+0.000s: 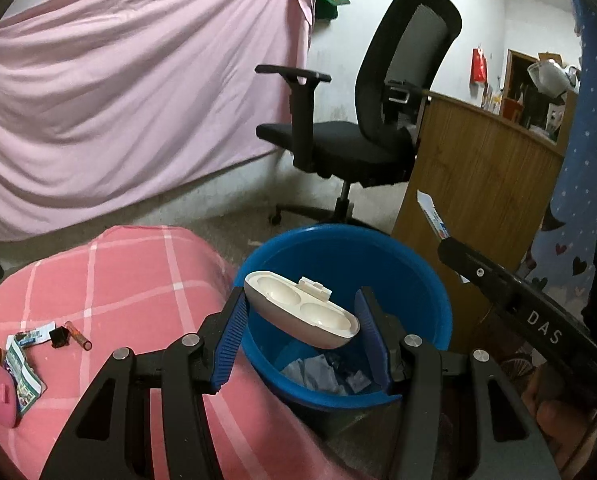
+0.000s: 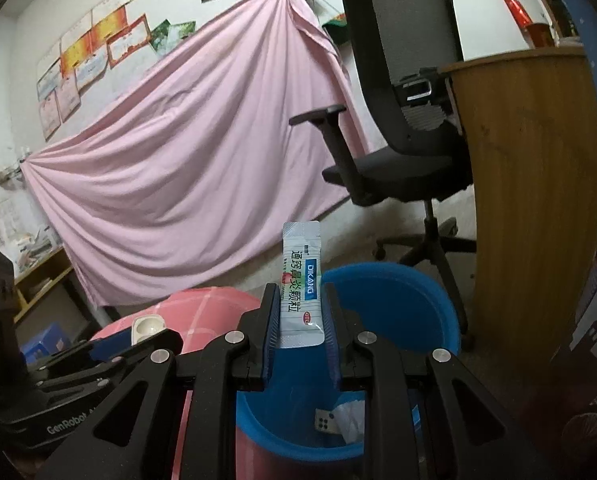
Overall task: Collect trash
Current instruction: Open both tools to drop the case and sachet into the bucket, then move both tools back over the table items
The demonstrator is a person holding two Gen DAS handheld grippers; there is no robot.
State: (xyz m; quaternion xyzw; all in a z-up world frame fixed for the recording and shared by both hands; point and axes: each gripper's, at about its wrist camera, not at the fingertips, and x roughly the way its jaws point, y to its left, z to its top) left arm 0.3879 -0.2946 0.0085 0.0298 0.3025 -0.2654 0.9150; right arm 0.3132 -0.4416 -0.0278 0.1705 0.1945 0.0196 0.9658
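Observation:
My left gripper point(image 1: 302, 320) is shut on a white plastic case point(image 1: 298, 316) with two round hollows and holds it over the blue bin point(image 1: 414, 276). My right gripper point(image 2: 300, 316) is shut on a white medicine sachet point(image 2: 300, 284) and holds it upright over the same blue bin point(image 2: 418, 300). Crumpled paper point(image 1: 318, 372) and a small die point(image 2: 324, 422) lie in the bin. On the pink checked cloth point(image 1: 130, 280) at the left lie torn wrappers point(image 1: 22, 364), a black binder clip point(image 1: 59, 337), an orange tube point(image 1: 78, 335) and a pink case point(image 1: 4, 396).
A black office chair point(image 1: 362, 120) stands behind the bin. A wooden counter point(image 1: 478, 168) rises at the right, close to the bin. A pink sheet point(image 1: 118, 100) hangs over the back wall. The other gripper's body point(image 1: 518, 300) crosses the right side of the left wrist view.

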